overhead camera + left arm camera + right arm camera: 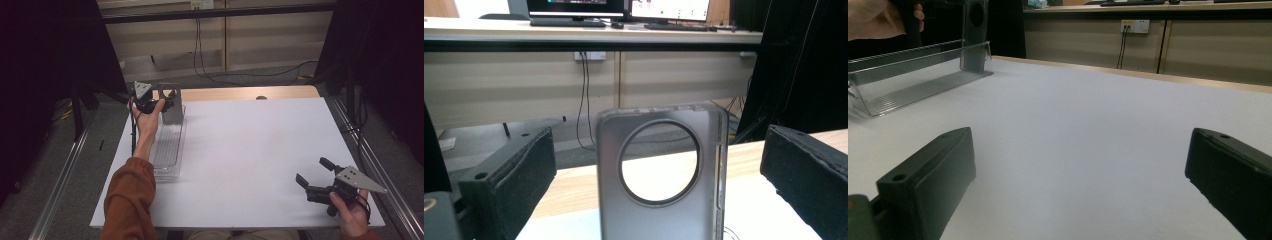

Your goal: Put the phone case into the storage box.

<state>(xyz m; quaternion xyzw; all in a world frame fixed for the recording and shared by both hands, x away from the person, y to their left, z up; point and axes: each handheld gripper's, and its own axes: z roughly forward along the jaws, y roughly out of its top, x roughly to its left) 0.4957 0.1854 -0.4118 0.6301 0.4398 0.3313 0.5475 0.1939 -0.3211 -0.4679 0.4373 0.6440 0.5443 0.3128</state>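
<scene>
Grey plate [663, 180] w/ round hole, upright

Your left sleeve [131, 200] is rust-orange, down at 7 o'clock in the high view. Both grippers are matte black: the left gripper [159, 97] wears a grey three-cornered plate, and so does the right gripper [314, 173], with small screws. Chunky jaw blocks have a screw hole each, and a black cable [133, 131] trails along your left forearm.
</scene>
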